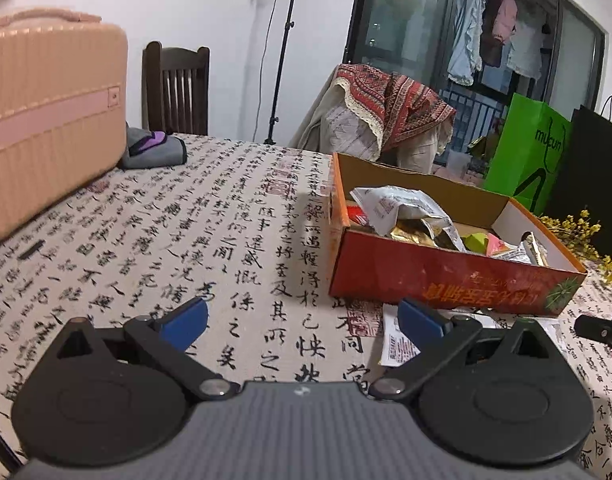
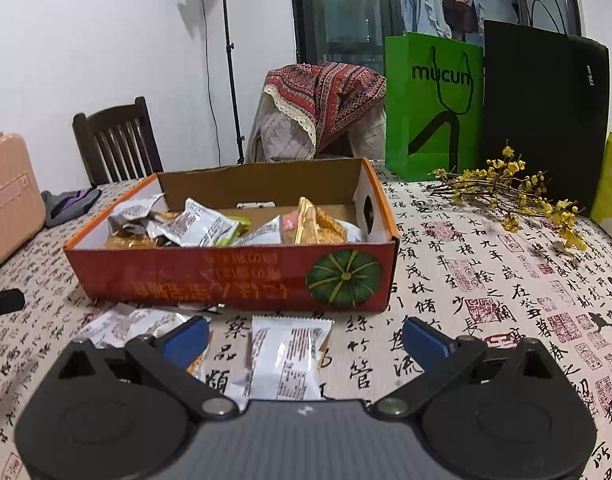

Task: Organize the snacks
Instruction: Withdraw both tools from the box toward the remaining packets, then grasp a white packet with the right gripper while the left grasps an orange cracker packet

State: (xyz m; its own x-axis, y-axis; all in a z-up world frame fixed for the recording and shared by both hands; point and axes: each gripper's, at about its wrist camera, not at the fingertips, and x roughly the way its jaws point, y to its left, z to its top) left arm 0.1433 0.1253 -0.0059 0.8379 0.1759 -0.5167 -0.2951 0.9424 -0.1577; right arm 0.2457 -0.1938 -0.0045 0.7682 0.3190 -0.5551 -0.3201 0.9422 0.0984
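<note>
A shallow red cardboard box (image 2: 234, 276) with a green pumpkin printed on its front sits at the centre of the right wrist view, on a table covered by a cloth (image 2: 485, 280) printed with black calligraphy. Inside the box lies a loose heap of snack packets (image 2: 210, 226), silver, gold and green. One white snack packet (image 2: 292, 356) lies flat on the cloth just in front of the box, in the lower middle of the frame, between the spread fingers of the right gripper (image 2: 306, 340), which is wide apart and holds nothing. More crumpled packets (image 2: 122, 324) lie to its left, near the box's front wall.

In the left wrist view the same box (image 1: 445, 276) is at the right of the frame. The left gripper (image 1: 302, 322) is also spread wide and empty, over bare cloth.

Farther out: a pink hard case (image 1: 50, 120) at the upper left, a wooden chair (image 2: 114, 140), a green paper bag (image 2: 433, 104) and a sprig of yellow flowers (image 2: 517, 192) at the right.
</note>
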